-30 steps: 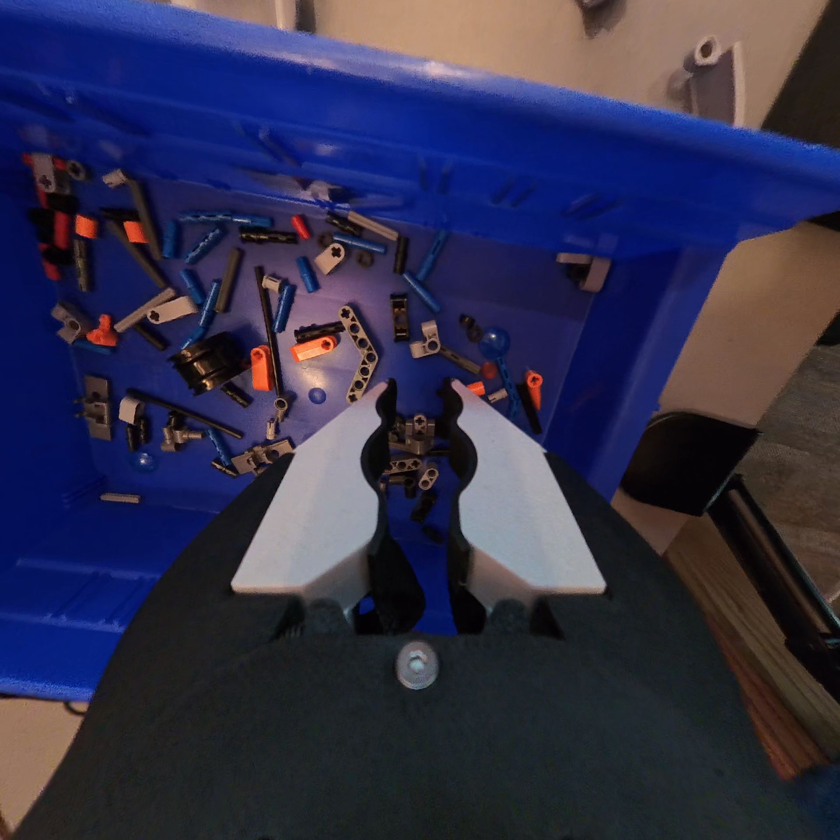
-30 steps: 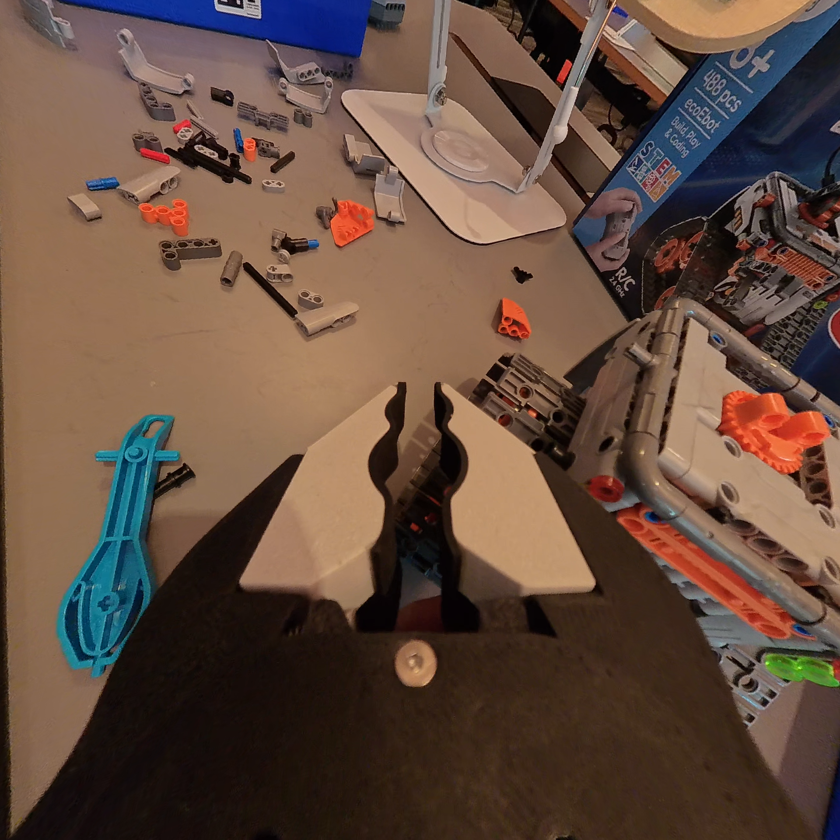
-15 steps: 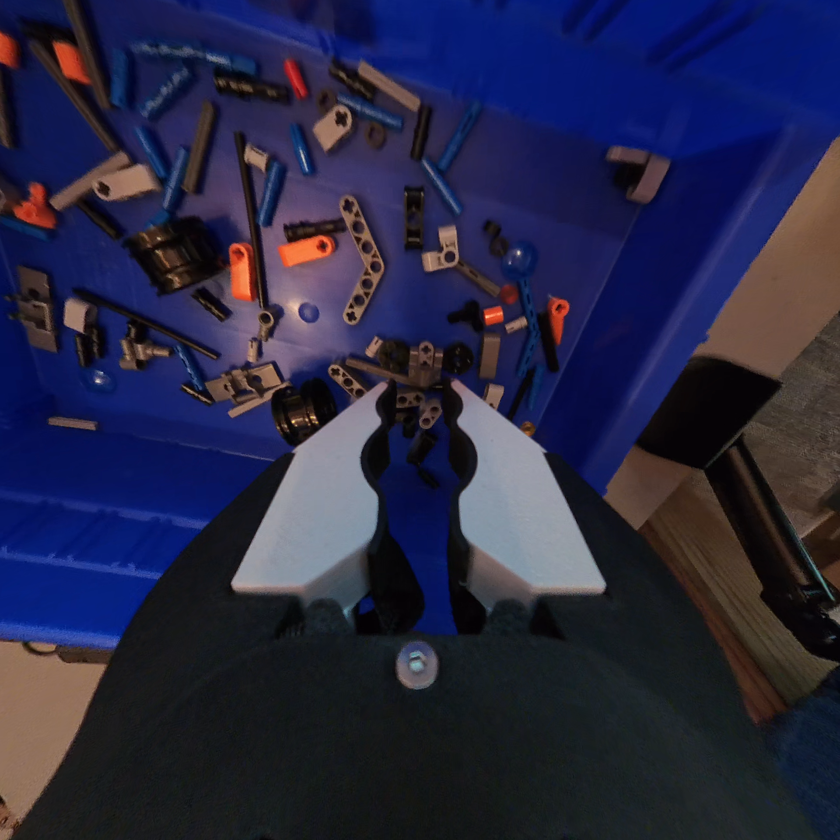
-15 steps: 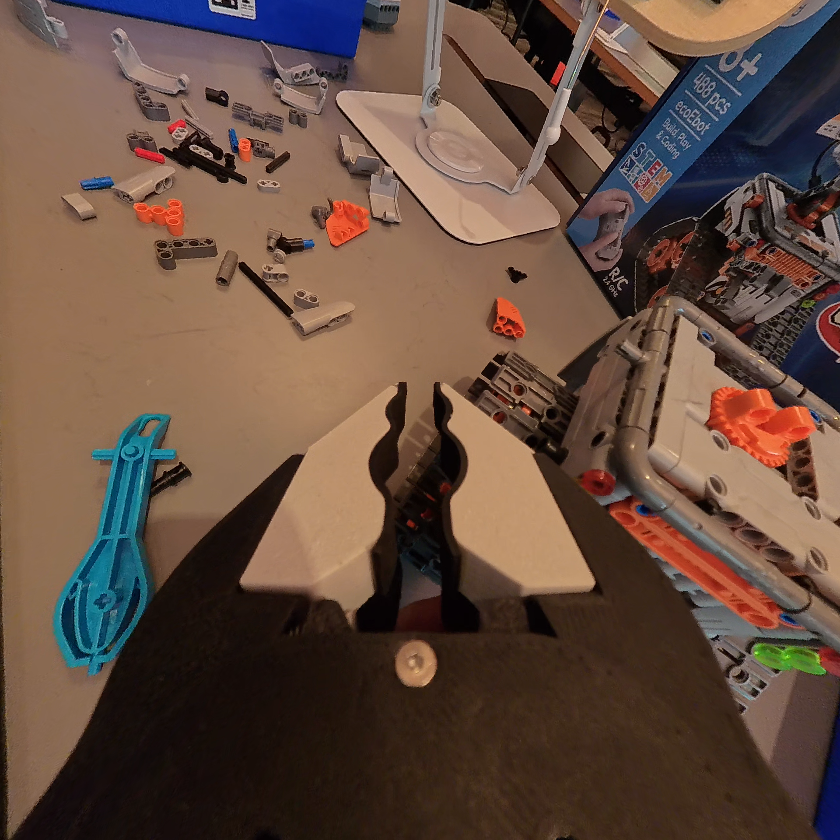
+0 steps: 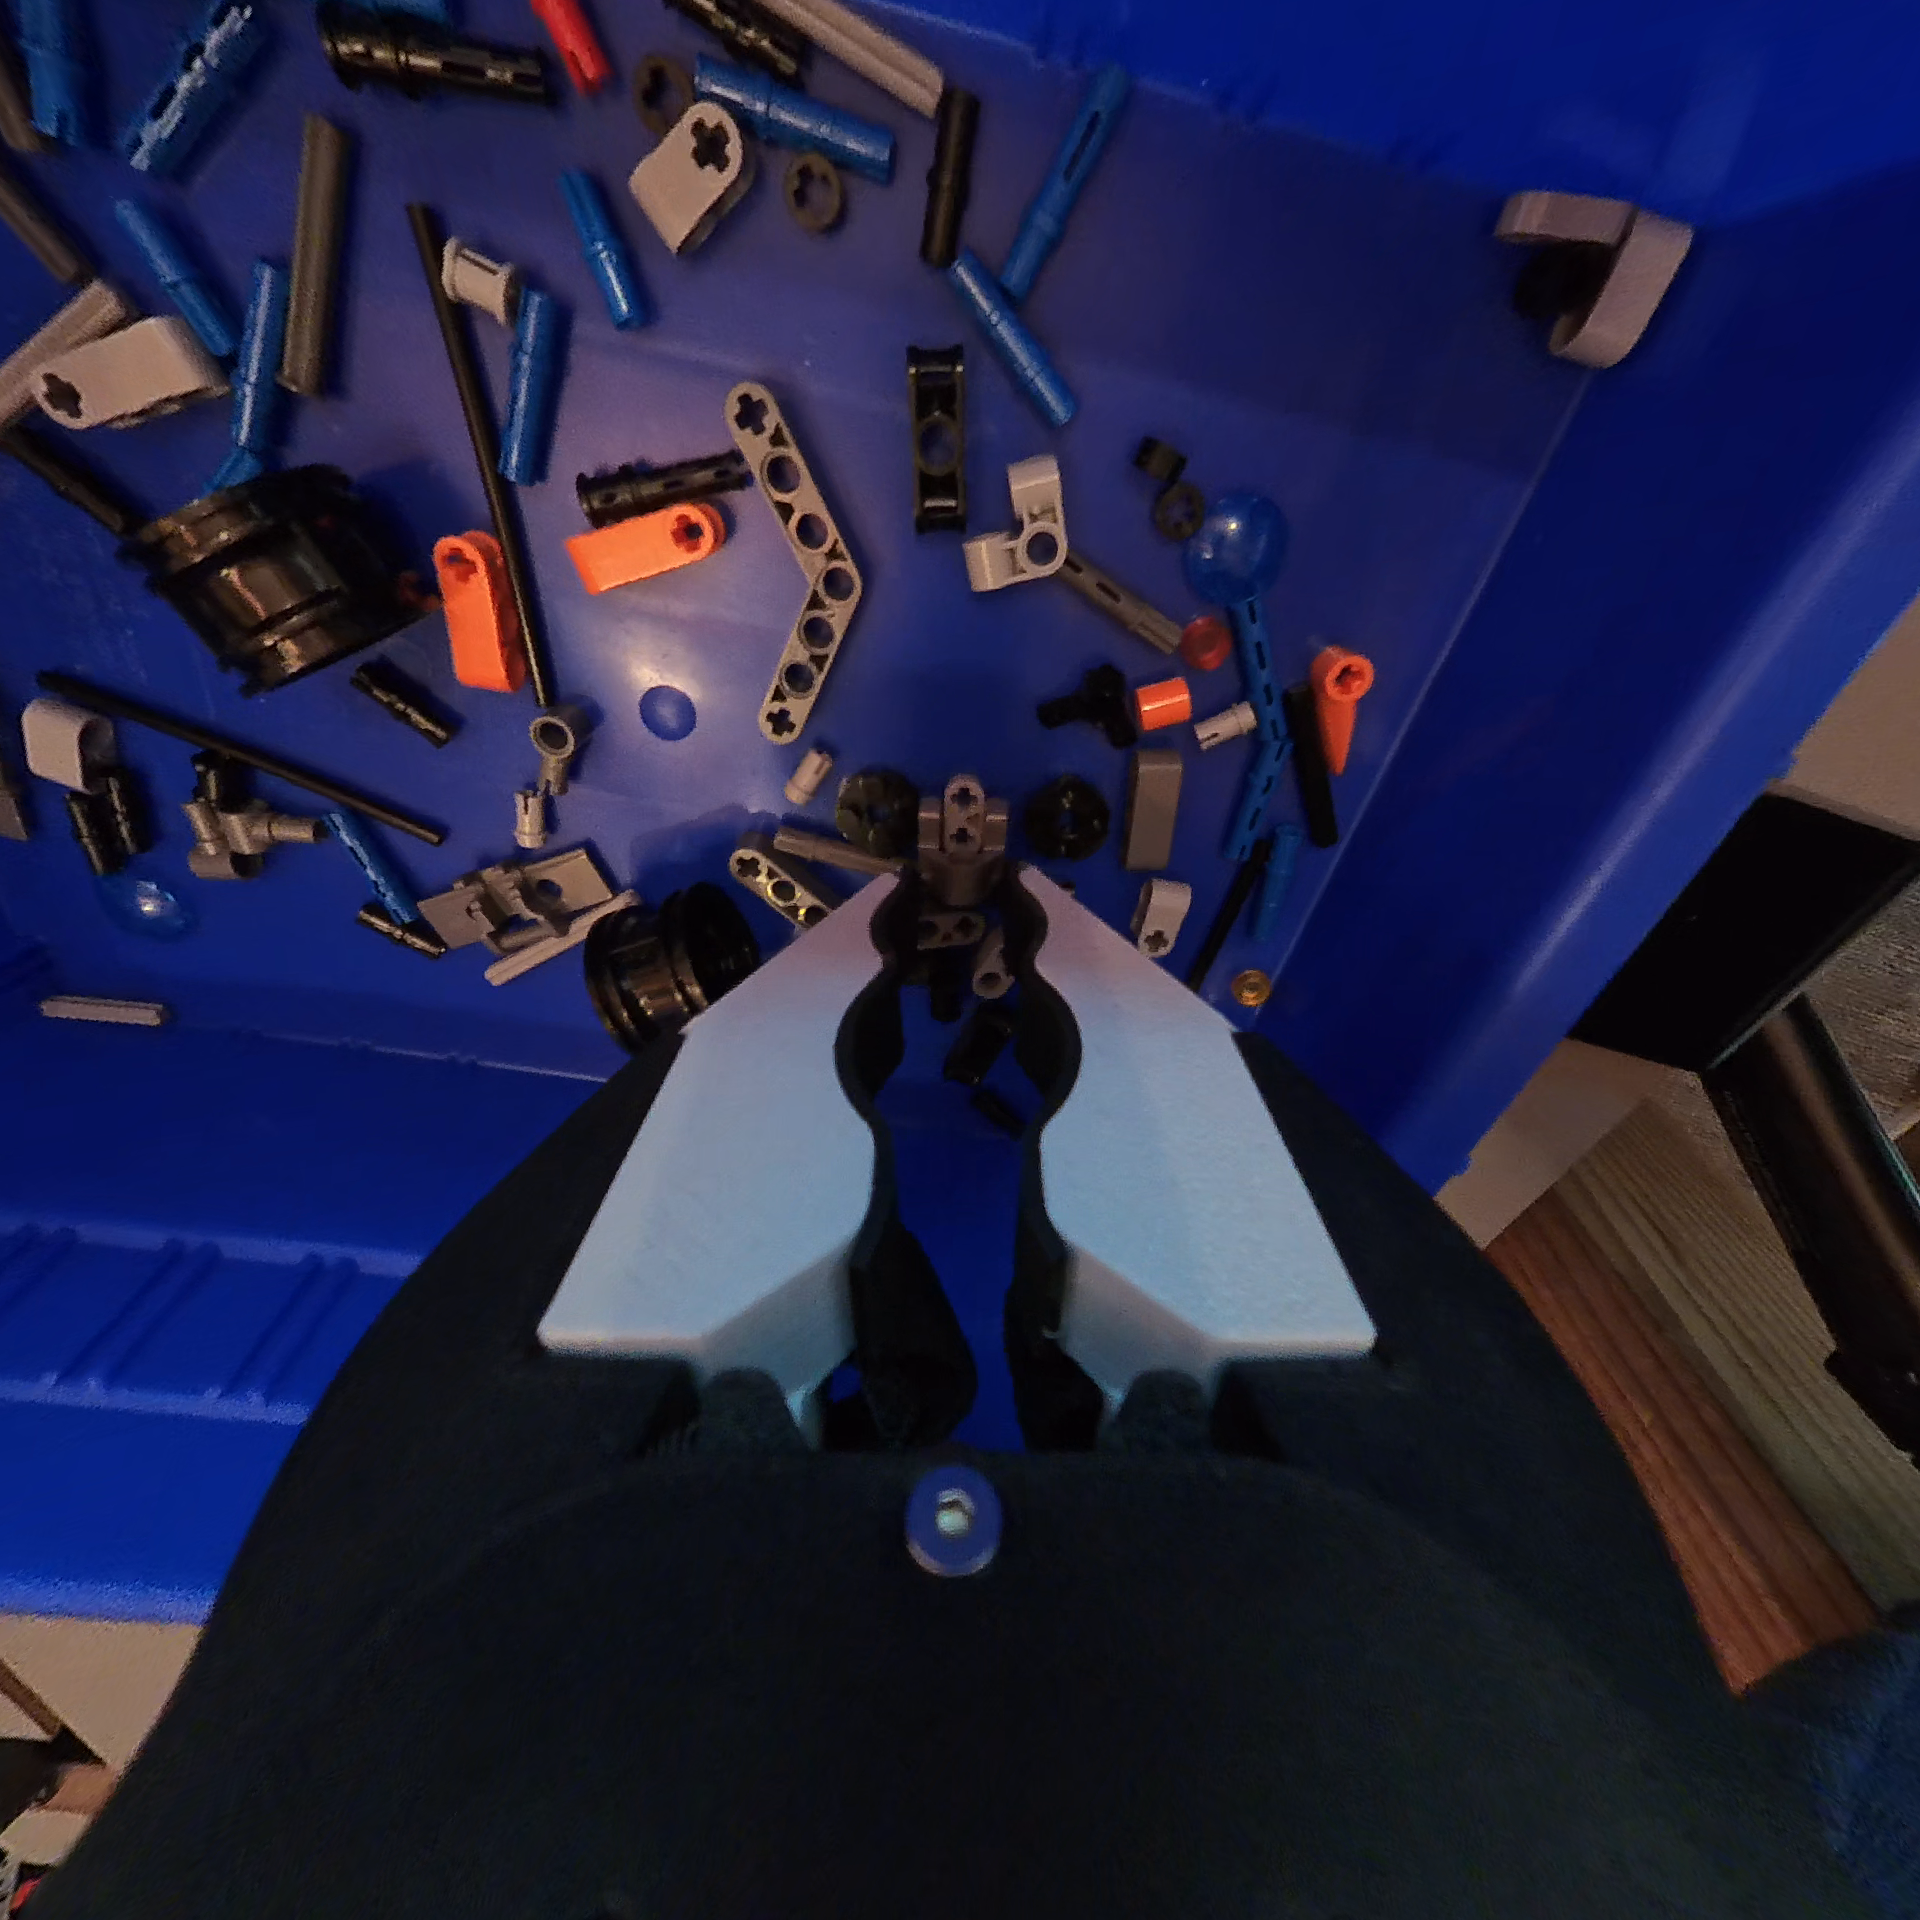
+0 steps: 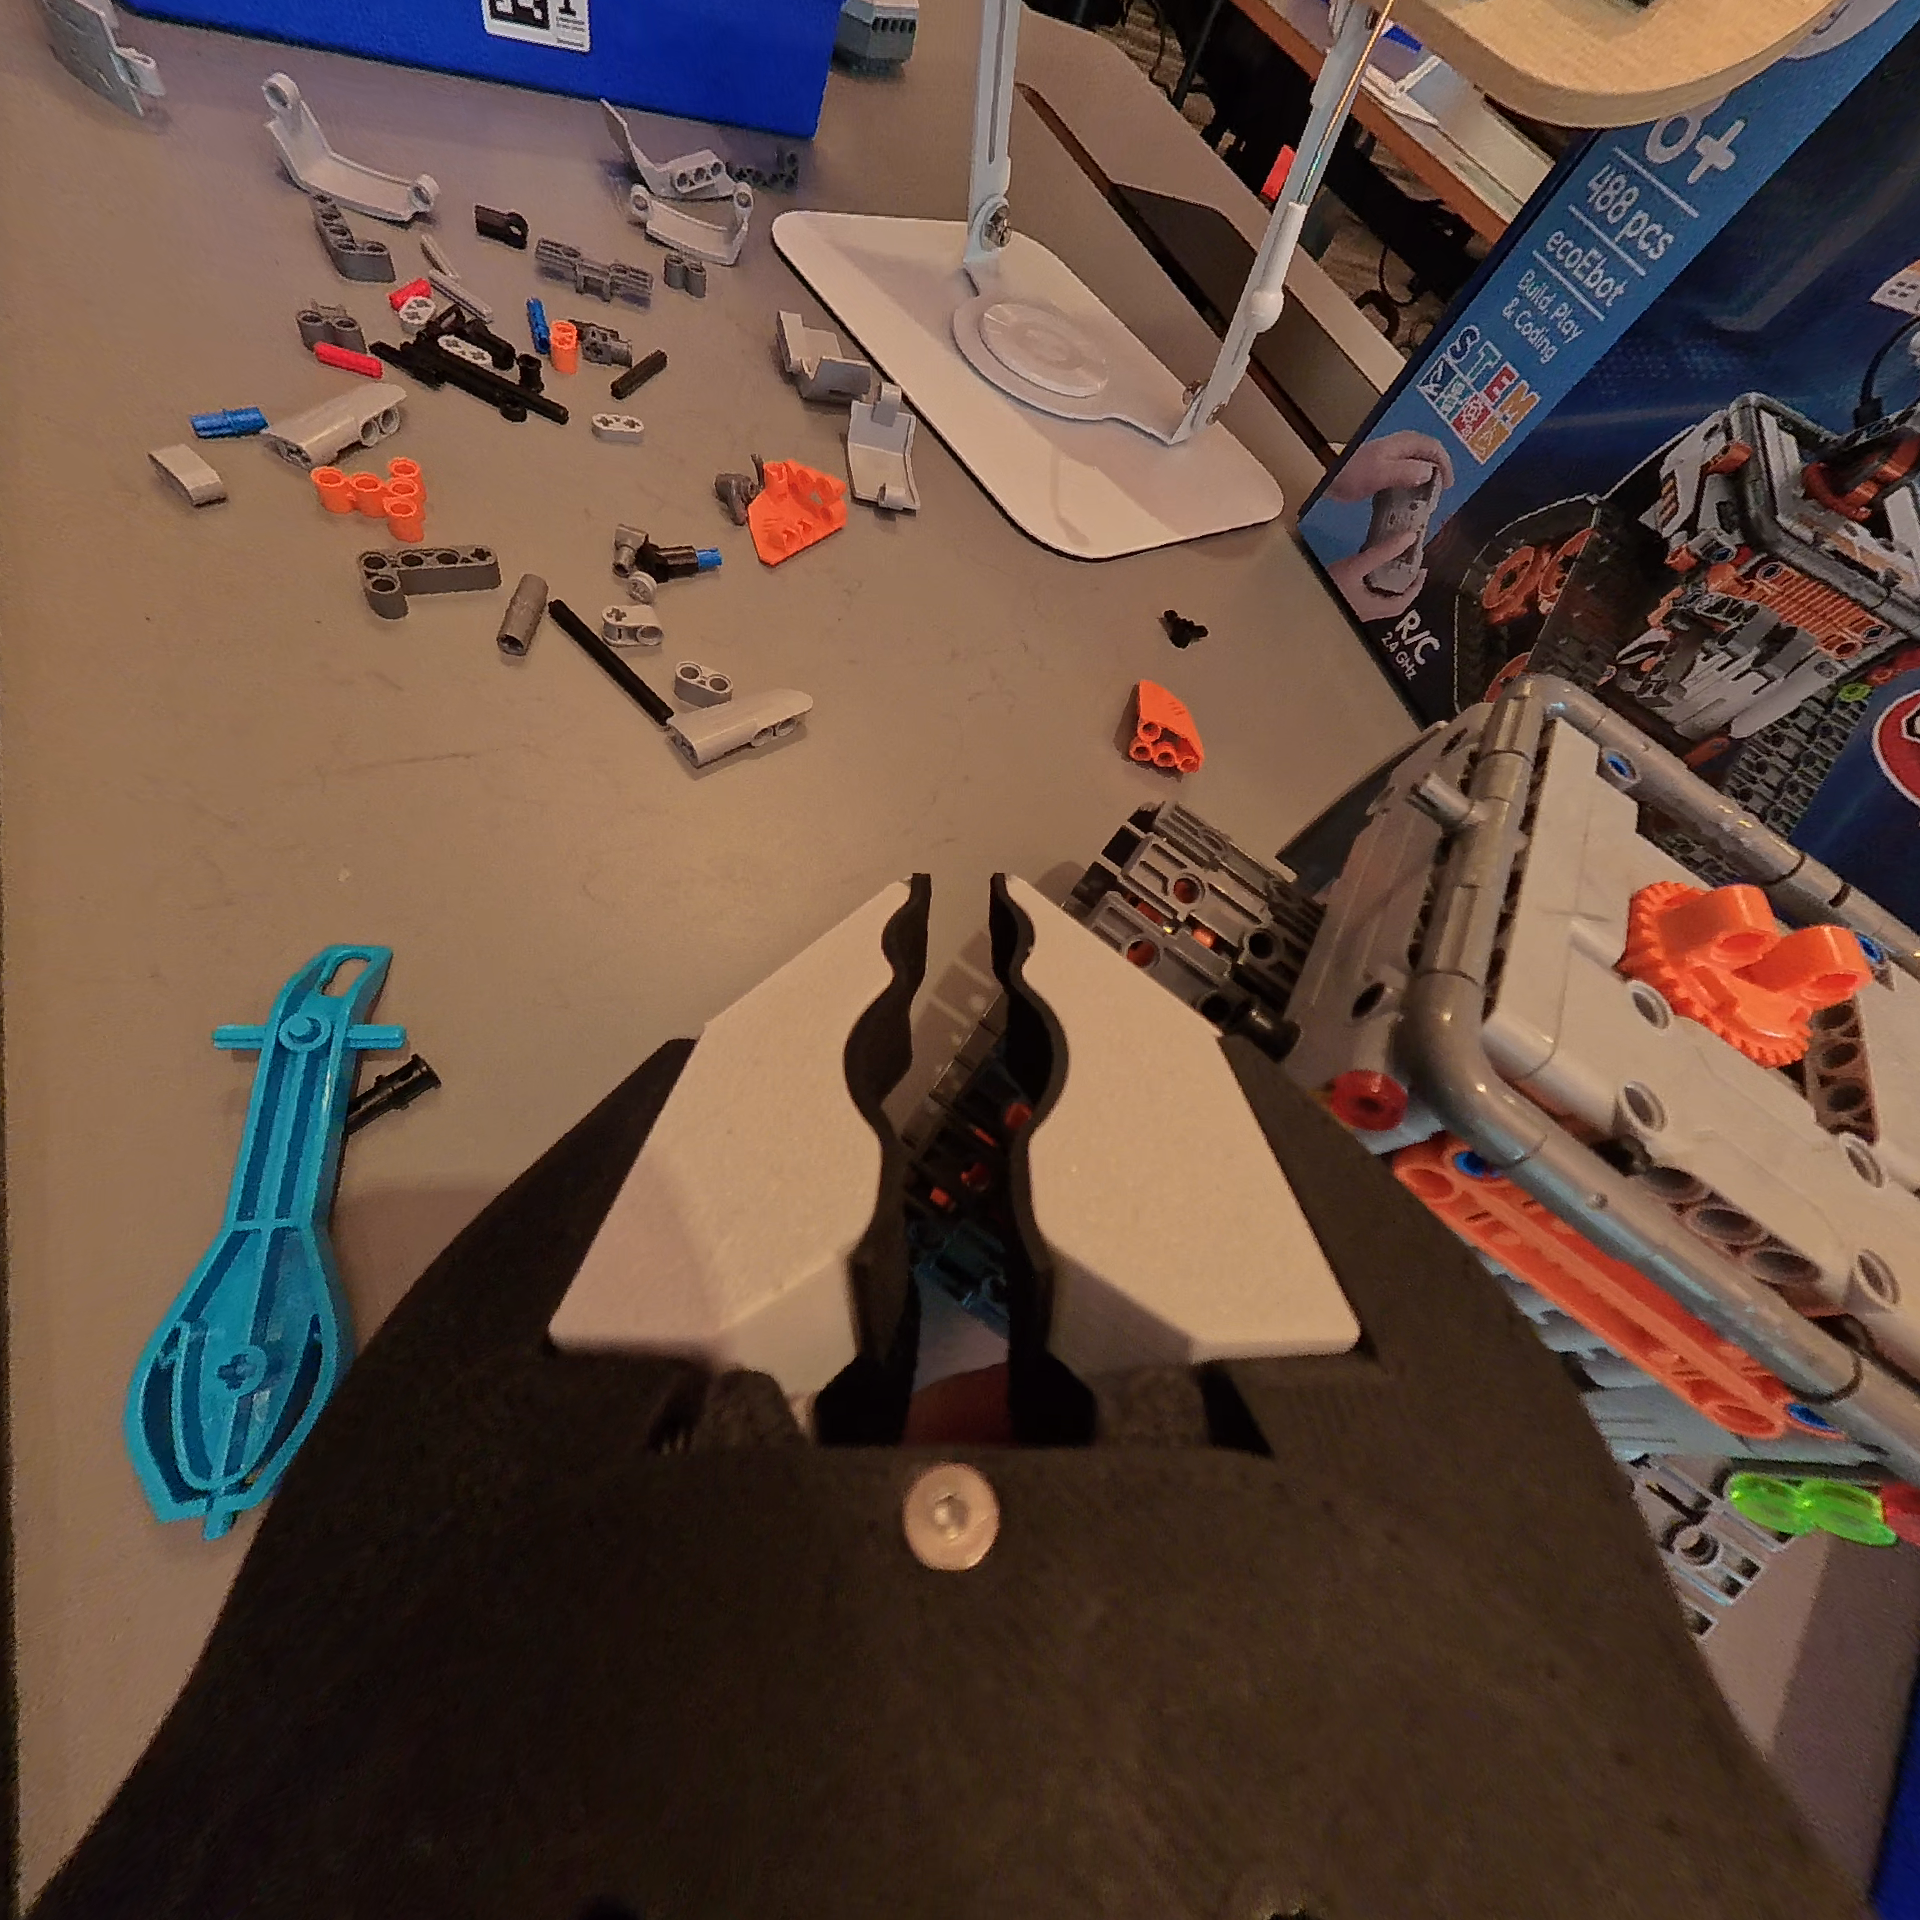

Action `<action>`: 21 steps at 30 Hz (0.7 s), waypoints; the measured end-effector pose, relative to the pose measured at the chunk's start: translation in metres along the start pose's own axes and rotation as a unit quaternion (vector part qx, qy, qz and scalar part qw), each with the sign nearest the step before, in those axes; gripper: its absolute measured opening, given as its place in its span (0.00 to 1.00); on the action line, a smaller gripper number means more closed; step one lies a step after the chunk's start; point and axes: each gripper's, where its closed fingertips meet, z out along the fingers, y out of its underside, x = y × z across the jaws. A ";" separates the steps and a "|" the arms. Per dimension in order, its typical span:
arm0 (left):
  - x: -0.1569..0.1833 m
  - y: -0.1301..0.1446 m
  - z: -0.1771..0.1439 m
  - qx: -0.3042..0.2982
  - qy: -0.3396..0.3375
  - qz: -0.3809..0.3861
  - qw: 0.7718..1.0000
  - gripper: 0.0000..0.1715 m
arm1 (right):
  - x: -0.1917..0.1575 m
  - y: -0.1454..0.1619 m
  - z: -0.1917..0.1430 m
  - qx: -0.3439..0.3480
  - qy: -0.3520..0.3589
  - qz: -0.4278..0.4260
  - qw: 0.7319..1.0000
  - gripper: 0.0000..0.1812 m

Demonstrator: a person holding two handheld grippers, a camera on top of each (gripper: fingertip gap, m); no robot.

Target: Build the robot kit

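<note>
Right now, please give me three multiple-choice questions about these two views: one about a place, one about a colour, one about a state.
1. Where does the left gripper point?
A. into the blue bin
B. at the lamp base
C. at a cardboard box

2. What colour is the long flat tool left of the right gripper?
A. red
B. turquoise
C. white

3. How do the left gripper's jaws stand?
A. shut on a wheel
B. open
C. shut on nothing

Answers:
1 A: the blue bin and its loose parts fill that view.
2 B: the turquoise tool lies flat on the table.
3 B: a clear gap shows between the tips, over a small grey connector.
</note>
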 end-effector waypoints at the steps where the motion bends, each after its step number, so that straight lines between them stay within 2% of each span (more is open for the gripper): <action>1: -0.001 0.000 -0.002 0.001 -0.003 0.001 1.000 0.08 | 0.000 0.000 0.000 0.000 0.000 0.001 1.000 0.05; 5: -0.004 -0.004 -0.012 0.014 -0.018 0.005 1.000 0.08 | 0.001 0.000 0.000 0.004 -0.001 0.004 1.000 0.05; 10: -0.011 -0.025 -0.023 0.045 -0.051 0.029 0.997 0.08 | 0.002 -0.001 -0.001 0.011 0.000 0.011 1.000 0.04; 15: -0.004 -0.041 -0.012 0.055 -0.028 0.052 0.997 0.08 | 0.003 -0.001 -0.001 0.014 0.000 0.015 1.000 0.03; 18: -0.022 -0.047 -0.008 0.060 -0.074 0.047 0.994 0.13 | 0.003 -0.002 -0.001 0.016 0.000 0.019 1.000 0.03; 21: -0.034 -0.049 -0.023 0.094 -0.099 0.025 0.990 0.15 | 0.004 -0.002 -0.001 0.017 -0.001 0.020 1.000 0.03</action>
